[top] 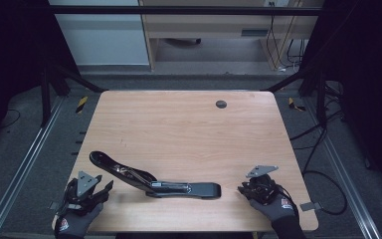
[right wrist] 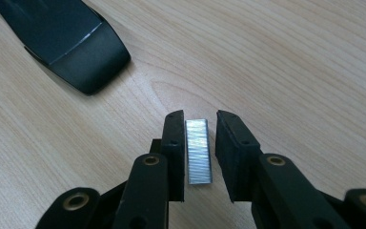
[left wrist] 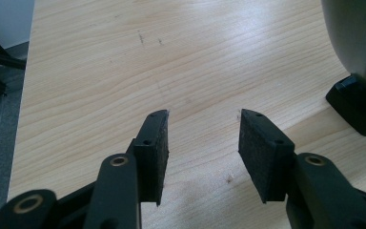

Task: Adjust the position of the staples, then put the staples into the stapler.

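A black stapler [top: 154, 183] lies swung open near the table's front edge, its base flat and its upper arm [top: 110, 164] raised toward the left. Its rounded end [right wrist: 76, 47] is up and to the left in the right gripper view. A short silver strip of staples [right wrist: 198, 151] sits between the jaws of my right gripper [right wrist: 199, 117]. The strip rests against the left pad, with a gap to the right pad. That gripper [top: 242, 189] is just right of the stapler. My left gripper [left wrist: 203, 114] stands open over bare wood, left of the stapler [left wrist: 357, 102].
The wooden table [top: 179, 124] has a dark round grommet [top: 221, 104] near its far edge. Metal rails run along both sides of it, and cables [top: 323, 179] lie on the floor at the right. A cabinet stands beyond the far edge.
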The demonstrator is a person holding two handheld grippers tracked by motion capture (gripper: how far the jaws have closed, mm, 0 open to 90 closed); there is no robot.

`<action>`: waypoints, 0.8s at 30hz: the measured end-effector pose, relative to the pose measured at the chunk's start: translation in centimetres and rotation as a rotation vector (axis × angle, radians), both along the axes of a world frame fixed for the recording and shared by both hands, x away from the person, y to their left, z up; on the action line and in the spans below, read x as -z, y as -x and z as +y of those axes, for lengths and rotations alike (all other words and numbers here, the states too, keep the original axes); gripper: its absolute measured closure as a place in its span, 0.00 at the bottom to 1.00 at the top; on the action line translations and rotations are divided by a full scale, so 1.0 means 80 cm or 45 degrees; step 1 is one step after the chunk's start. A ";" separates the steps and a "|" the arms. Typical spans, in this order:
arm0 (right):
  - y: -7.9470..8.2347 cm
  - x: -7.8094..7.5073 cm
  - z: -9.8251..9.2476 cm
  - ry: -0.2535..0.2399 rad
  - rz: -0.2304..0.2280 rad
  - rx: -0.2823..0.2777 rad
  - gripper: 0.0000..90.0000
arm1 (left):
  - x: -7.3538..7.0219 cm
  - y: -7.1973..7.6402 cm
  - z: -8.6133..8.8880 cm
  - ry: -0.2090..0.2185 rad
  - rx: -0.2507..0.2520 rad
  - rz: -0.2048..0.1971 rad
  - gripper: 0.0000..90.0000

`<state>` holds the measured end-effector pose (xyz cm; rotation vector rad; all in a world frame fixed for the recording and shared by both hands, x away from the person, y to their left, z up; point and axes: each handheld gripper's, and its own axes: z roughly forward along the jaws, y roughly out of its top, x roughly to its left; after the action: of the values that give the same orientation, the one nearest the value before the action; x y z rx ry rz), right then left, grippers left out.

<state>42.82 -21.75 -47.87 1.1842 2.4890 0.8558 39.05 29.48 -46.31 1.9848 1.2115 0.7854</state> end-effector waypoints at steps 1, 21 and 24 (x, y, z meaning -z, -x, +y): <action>0.000 0.000 0.000 0.000 0.003 0.004 0.82 | 0.000 0.000 0.000 -0.002 0.001 0.003 0.59; -0.002 0.001 0.005 0.032 0.054 0.009 0.87 | 0.000 0.000 -0.001 -0.002 0.005 0.009 0.59; -0.003 0.003 0.006 0.036 0.052 0.005 0.86 | 0.001 0.000 -0.001 -0.005 0.005 0.009 0.59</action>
<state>43.07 -21.30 -48.07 1.2085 2.5221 0.8009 39.09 29.41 -46.35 1.9939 1.2109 0.7805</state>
